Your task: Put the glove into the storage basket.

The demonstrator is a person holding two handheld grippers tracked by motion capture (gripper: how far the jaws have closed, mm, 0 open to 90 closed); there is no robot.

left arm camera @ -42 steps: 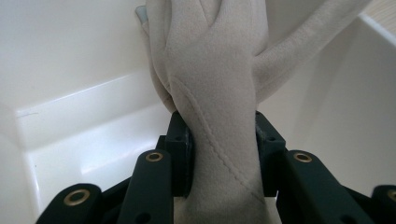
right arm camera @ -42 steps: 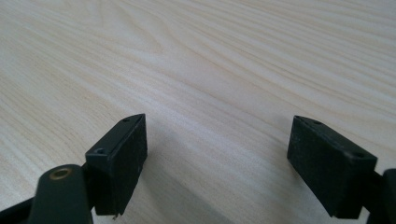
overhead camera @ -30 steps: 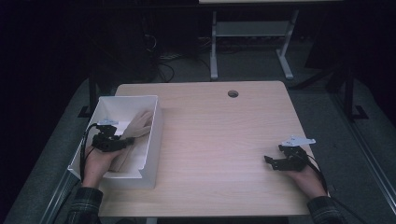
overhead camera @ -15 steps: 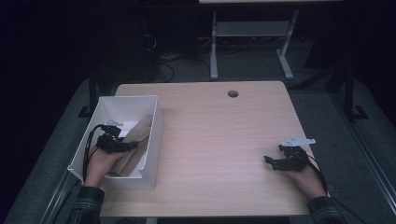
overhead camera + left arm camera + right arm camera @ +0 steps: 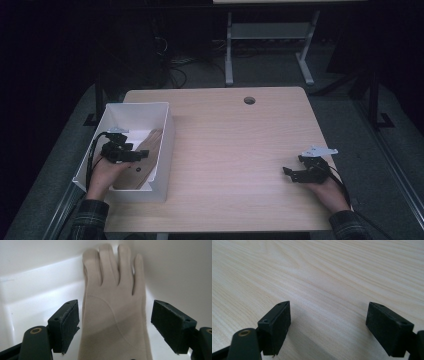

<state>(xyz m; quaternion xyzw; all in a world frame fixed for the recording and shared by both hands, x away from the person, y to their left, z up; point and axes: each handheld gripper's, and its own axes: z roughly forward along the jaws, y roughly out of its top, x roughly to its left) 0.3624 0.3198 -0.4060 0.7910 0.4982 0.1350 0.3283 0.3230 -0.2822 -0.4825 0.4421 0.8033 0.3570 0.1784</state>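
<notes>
Lying flat on the floor of the white plastic bin (image 5: 167,131) at the table's (image 5: 240,150) left edge: a beige glove (image 5: 113,315), long axis running toward twelve o'clock in the left gripper view, fingertips butting against the far wall, cuff end passing down between the jaws. Hovering directly over the palm: the left gripper (image 5: 113,323), jaws spread wide on either side at nine and three o'clock, pads apart from the fabric, gripping nothing. Seeming to call for a straight drop and a squeeze across the glove's width, with the grip axis already lying square to the long axis. Crowding in at about one o'clock: the bin's right wall, close beside the little finger and the likeliest thing to catch the right-hand jaw. Resting far off at the table's right side, roughly three o'clock from the bin: the right gripper (image 5: 306,171), jaws likewise spread over bare wood, well apart from the glove and clearly the farther tool.
</notes>
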